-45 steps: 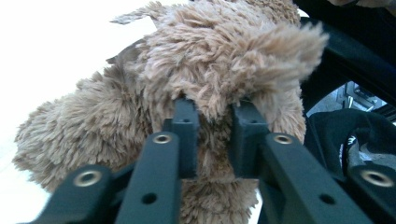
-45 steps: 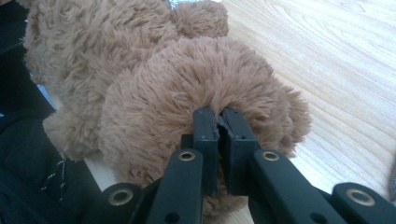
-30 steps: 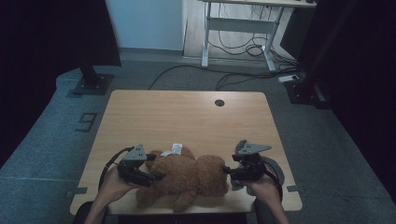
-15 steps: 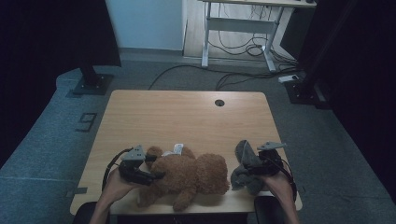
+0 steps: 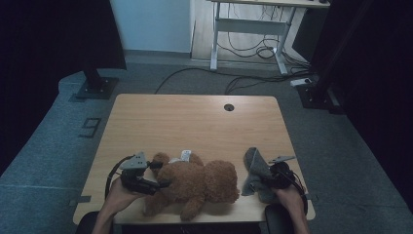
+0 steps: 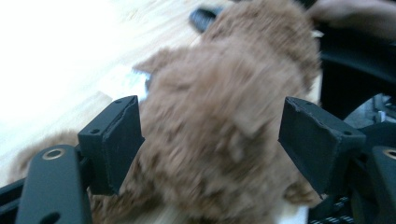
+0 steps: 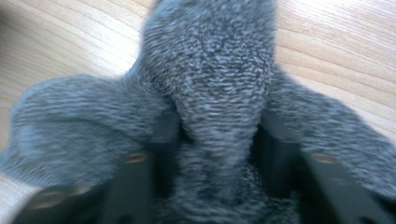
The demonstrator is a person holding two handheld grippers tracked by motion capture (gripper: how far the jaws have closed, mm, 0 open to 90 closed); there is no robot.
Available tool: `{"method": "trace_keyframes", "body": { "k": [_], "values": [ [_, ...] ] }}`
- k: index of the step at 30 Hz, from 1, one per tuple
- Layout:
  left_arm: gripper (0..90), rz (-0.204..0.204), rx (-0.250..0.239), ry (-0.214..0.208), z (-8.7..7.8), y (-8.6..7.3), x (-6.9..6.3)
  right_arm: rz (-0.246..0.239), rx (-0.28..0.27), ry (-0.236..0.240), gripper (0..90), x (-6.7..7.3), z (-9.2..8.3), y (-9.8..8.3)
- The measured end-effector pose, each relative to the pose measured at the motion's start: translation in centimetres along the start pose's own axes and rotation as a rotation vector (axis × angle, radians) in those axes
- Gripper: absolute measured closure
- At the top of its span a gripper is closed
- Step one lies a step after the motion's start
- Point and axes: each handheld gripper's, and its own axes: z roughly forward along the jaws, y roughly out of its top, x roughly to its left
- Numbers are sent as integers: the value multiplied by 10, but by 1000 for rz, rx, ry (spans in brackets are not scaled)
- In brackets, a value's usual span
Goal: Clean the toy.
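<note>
The grey cloth is down on the table now — half a second back it was held up off the wood at the right gripper, and a second back that gripper sat close against the teddy bear. Since then the right hand has pulled out toward the table's right front corner and dropped lower. Its jaws have just been closing, and in the right gripper view a fold of the cloth is bunched between them, the pads pressed in on either side — a narrow clamp on fabric, with the rest of the cloth spilling out left and right over the wood.

The left side has hardly changed. The left gripper sits where it was, at the bear's left end, with the left hand low at the front edge and the forearm coming up from the bottom of the high view. In the left gripper view the jaws stand wide apart with the bear's brown fur between them; the left pad lies against the fur, while the right pad stands just off it, so whether this is a true squeeze I cannot tell.

The bear lies lengthwise near the front edge, just apart from the cloth. The cloth is heaped at the front right, one corner peaking toward the table's middle.
</note>
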Motion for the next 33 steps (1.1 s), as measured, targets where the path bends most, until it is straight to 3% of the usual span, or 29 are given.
{"method": "trace_keyframes", "body": {
  "k": [4,8,13,21,28,33],
  "values": [
    [196,33,53,22,9,10,-3,1,-7,6,775,2,-2,-1],
    [200,40,105,52,23,5,-2,9,-30,10,810,5,-9,-2],
    [205,12,67,36,24,-4,0,-9,-114,19,811,11,-43,11],
    [211,9,6,35,26,-19,1,-99,-236,74,805,36,-93,52],
    [221,28,-7,53,26,-21,-2,-207,-295,161,801,69,-110,89],
    [251,41,-1,58,25,-21,-4,-283,-299,244,799,96,-107,117]
  ]
}}
